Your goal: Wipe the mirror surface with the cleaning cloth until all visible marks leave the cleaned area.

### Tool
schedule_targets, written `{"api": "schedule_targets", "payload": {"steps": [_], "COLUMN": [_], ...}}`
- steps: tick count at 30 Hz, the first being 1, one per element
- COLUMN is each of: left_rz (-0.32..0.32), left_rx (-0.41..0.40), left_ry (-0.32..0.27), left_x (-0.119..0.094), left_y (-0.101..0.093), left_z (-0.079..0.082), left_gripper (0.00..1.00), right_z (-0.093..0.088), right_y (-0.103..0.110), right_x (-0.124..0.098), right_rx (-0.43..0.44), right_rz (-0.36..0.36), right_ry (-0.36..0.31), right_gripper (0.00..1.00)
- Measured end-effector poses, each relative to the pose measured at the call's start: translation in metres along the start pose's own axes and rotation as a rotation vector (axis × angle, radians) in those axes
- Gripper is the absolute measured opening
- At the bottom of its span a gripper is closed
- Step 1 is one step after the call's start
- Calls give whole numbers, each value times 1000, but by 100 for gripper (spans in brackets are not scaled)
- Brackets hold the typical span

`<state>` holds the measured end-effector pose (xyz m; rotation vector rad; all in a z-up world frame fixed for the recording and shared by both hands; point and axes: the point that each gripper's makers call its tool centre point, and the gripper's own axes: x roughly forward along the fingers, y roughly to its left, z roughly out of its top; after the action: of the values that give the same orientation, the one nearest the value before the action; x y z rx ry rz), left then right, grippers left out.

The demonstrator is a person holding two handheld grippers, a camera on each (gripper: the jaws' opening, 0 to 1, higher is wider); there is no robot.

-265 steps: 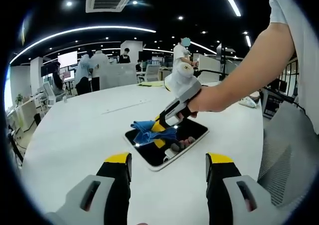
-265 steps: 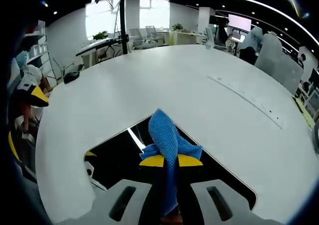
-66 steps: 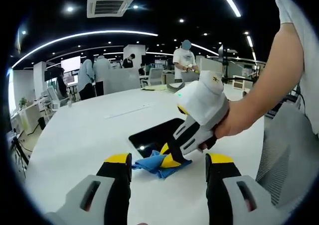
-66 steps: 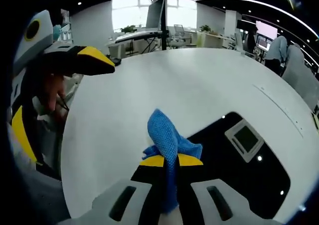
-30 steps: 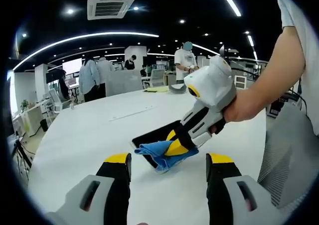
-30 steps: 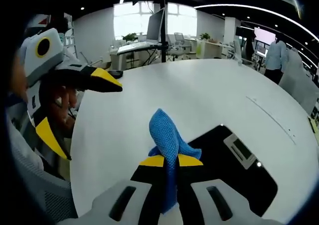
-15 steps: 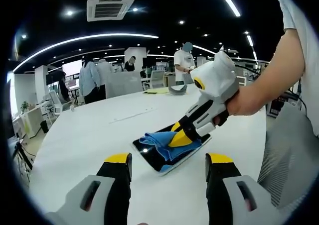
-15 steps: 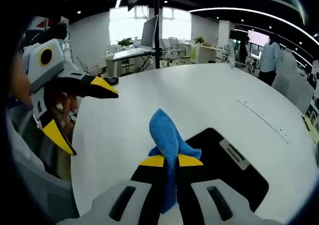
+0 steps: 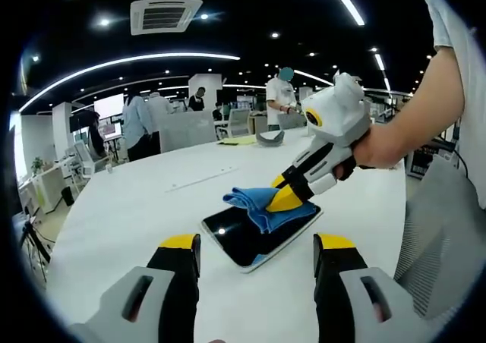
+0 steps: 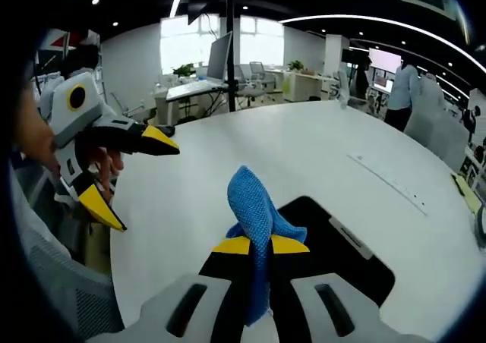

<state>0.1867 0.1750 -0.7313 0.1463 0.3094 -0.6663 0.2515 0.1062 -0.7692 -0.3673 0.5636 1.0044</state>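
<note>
The mirror (image 9: 254, 235), a flat, glossy, dark rectangle, lies on the white round surface (image 9: 129, 206). The right claw (image 9: 287, 199), clamped on a knitted blue cloth (image 9: 266, 205), presses it onto the mirror. The left claw (image 9: 257, 256) hovers near, gaping, holding nothing.

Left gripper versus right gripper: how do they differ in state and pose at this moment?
The right gripper is shut on the blue cloth, tilted down over the mirror; the left gripper is open, holds nothing and hangs beside the white table. Both have yellow-tipped jaws.
</note>
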Motion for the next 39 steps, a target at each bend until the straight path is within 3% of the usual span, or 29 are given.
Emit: {"api": "schedule_targets", "payload": {"steps": [23, 39], "left_rz": [1, 3], "left_rx": [4, 1], "left_ry": [-12, -11], "left_x": [0, 0], "left_y": [3, 5], "left_z": [5, 4], "left_gripper": [60, 60], "right_z": [-26, -30], "right_y": [-23, -34], "right_x": [-44, -67], "right_rx": [44, 73], "right_rz": [-78, -124], "right_ry": [4, -11], "right_gripper": [2, 2]}}
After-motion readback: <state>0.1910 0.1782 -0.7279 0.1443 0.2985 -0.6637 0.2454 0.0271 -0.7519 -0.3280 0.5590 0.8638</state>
